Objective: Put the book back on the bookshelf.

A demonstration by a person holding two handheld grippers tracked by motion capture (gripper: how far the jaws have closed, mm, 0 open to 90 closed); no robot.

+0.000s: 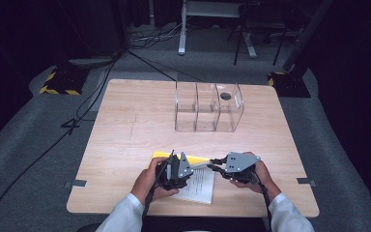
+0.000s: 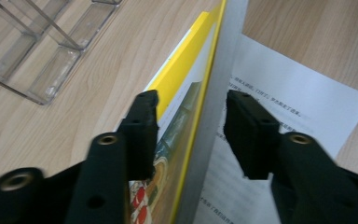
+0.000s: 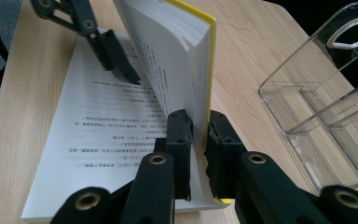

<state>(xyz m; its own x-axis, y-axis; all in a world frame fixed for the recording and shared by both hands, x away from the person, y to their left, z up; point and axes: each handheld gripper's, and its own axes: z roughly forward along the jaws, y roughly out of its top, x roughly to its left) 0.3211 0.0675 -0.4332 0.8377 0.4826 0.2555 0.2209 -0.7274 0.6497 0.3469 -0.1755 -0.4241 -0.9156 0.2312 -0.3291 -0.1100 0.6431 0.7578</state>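
Lying open near the front edge of the wooden table (image 1: 125,125), a yellow-covered book (image 3: 182,51) has part of its pages and cover stood upright. Right gripper (image 3: 198,140) clamped on that raised block at its lower edge. Left gripper (image 2: 191,121) jaws apart, straddling the raised cover and pages, not pinching. Clear acrylic divider organizer (image 1: 207,106) stands farther back, well apart.
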